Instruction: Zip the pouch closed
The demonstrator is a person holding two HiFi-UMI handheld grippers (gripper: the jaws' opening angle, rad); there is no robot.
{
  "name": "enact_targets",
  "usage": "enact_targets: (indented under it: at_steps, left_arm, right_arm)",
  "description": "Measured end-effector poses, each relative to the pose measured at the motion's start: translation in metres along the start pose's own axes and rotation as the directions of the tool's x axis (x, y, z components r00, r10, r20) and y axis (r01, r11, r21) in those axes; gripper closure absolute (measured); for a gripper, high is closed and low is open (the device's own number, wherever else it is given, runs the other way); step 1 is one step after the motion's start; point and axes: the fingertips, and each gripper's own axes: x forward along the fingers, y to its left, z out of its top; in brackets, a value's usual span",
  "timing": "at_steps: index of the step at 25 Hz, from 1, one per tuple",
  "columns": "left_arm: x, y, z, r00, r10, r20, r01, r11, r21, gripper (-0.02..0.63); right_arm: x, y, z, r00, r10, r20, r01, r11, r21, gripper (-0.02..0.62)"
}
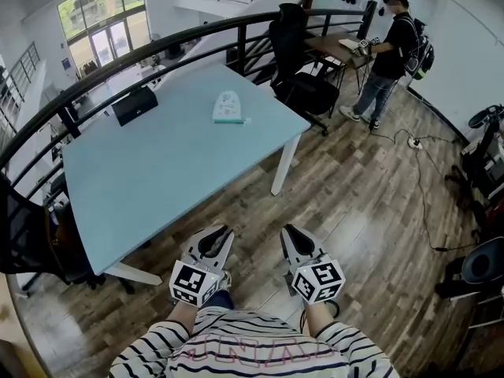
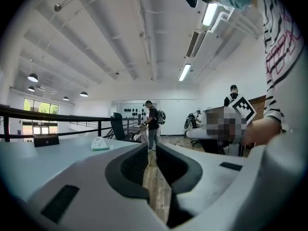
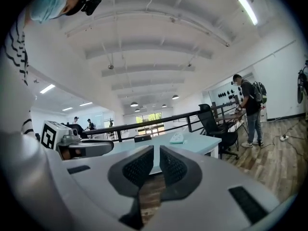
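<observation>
The pouch (image 1: pixel 228 107) is seen lying flat near the far edge of the table (image 1: pixel 157 179), well apart from both grippers. The left gripper (image 1: pixel 222 233) and right gripper (image 1: pixel 290 231) are held low at the waist, jaws brought together and empty. This is probably because the table has not yet been approached.

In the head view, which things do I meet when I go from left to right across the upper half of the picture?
Black rectangular box on the light blue table → pale green and white pouch → black office chair → person in black clothes with a backpack.
</observation>
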Motion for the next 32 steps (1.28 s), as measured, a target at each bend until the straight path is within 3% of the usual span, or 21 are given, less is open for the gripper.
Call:
enact_targets:
  at_steps: [2,4,5,23,32]
  left_arm:
    - [0.009,0.011,-0.002,1.000,-0.010,-0.012,0.010,1.000,-0.007,0.572]
    - [0.018,0.025,-0.005,0.999,-0.021,-0.030,0.020,1.000,-0.019,0.454]
    - [0.023,0.032,-0.006,0.999,-0.026,-0.038,0.025,0.999,-0.024,0.439]
    - [0.112,0.196,-0.009,0.980,-0.141,-0.143,0.139,0.990,-0.021,0.440]
    - [0.164,0.237,-0.017,0.983,-0.088,-0.160,0.083,0.996,-0.039,0.440]
  right_arm:
    - [0.015,-0.004,0.000,1.000,0.008,-0.008,-0.008,1.000,0.014,0.553]
    - [0.031,-0.007,0.001,1.000,0.018,-0.017,-0.017,0.999,0.032,0.449]
    - [0.040,-0.008,0.002,1.000,0.020,-0.021,-0.020,0.999,0.037,0.449]
    - [0.209,-0.044,0.026,0.995,-0.096,-0.035,0.099,0.989,0.110,0.449]
    - [0.264,-0.095,0.032,0.996,-0.077,-0.050,0.082,0.990,0.113,0.449]
